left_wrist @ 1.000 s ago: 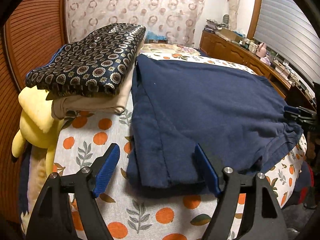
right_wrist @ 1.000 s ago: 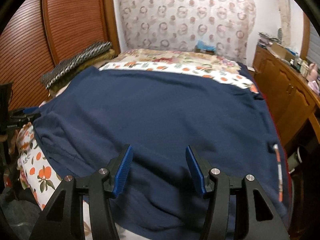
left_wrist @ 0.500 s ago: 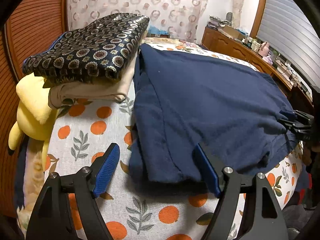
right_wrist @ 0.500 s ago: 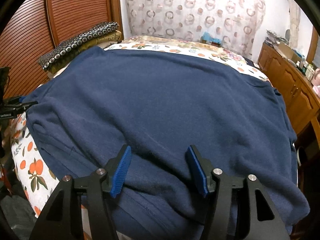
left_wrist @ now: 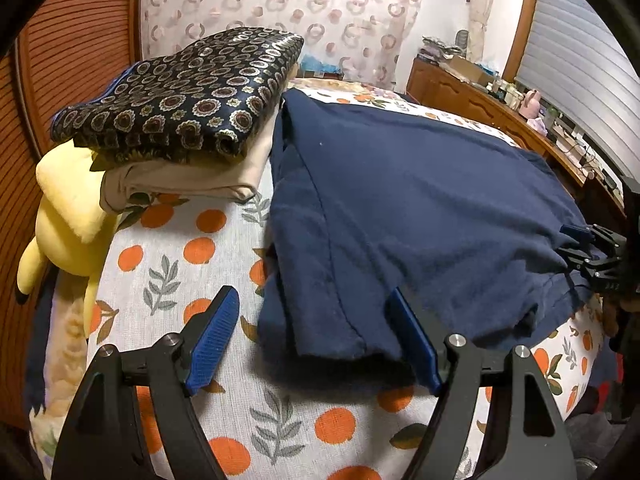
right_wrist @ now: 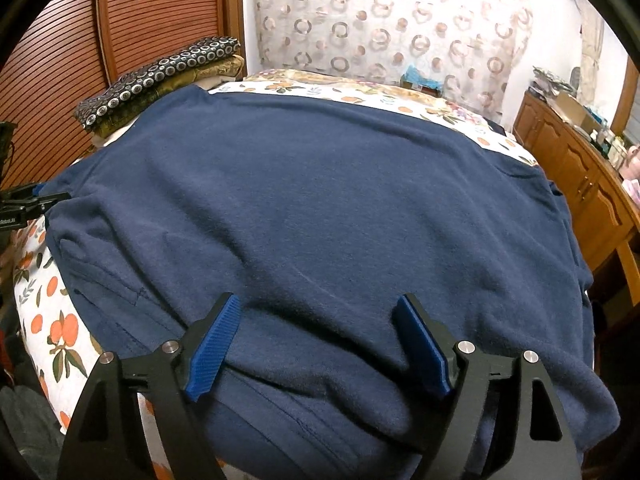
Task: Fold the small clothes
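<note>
A navy blue garment point(left_wrist: 416, 216) lies spread on the bed, folded along its left side; it fills the right wrist view point(right_wrist: 320, 208). My left gripper point(left_wrist: 316, 340) is open, its jaws straddling the garment's near left corner just above the bedsheet. My right gripper point(right_wrist: 316, 344) is open over the garment's near edge, jaws wide on either side of a raised fold. The right gripper also shows at the right edge of the left wrist view point(left_wrist: 592, 256), at the garment's right hem. The left gripper's tip shows in the right wrist view point(right_wrist: 28, 204).
A stack of folded clothes point(left_wrist: 188, 104) topped by a dark patterned piece sits at the left on the orange-print bedsheet point(left_wrist: 176, 264). A yellow plush toy point(left_wrist: 64, 216) hangs at the bed's left edge. A wooden dresser point(right_wrist: 576, 176) stands at the right.
Both grippers have moved lower and closer to the garment's near edge. Both stay open and the garment lies as before.
</note>
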Tool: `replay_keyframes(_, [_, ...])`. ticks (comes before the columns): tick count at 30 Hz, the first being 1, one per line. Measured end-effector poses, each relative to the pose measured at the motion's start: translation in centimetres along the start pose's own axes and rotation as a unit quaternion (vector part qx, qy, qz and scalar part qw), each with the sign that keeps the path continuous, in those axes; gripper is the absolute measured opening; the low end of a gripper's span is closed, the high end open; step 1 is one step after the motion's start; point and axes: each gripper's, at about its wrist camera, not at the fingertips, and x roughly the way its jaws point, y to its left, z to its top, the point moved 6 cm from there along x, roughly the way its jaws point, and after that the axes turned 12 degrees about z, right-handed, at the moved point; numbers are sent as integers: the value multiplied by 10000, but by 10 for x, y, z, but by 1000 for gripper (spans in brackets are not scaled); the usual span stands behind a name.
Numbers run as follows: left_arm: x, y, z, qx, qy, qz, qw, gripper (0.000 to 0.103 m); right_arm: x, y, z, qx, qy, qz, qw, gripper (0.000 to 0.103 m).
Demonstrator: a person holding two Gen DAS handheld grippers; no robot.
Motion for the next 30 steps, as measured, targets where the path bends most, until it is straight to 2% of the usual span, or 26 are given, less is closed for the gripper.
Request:
replay_keyframes(10, [-17, 10, -13, -448, -26, -182, 9988, 78, -1, -1, -2, 11, -28, 6, 10000, 82])
replay_keyframes(11, [-17, 10, -13, -446, -41, -192, 9988, 76, -1, -2, -2, 11, -27, 5, 10000, 82])
replay_keyframes(13, [-16, 7, -14, -411, -8, -266, 9988, 63, -1, -2, -2, 16, -29, -4, 10000, 82])
replay_keyframes(16, [-13, 1, -12, -294, 9, -239, 9993, 55, -1, -1, -2, 11, -28, -7, 10000, 82])
replay_keyframes(17, [-12, 0, -11, -279, 12, -262, 9993, 49, -1, -2, -2, 13, -28, -3, 10000, 82])
replay_keyframes(20, [-11, -7, -9, -198, 45, -416, 9989, 20, -1, -2, -2, 16, -29, -1, 10000, 82])
replay_keyframes(24, [-20, -22, 3, -18, -156, -562, 9983, 16, -1, -1, -3, 19, -30, -2, 10000, 82])
replay_keyframes(30, [-40, -45, 35, 103, -589, -817, 9949, 15, -1, -1, -3, 20, -33, -4, 10000, 82])
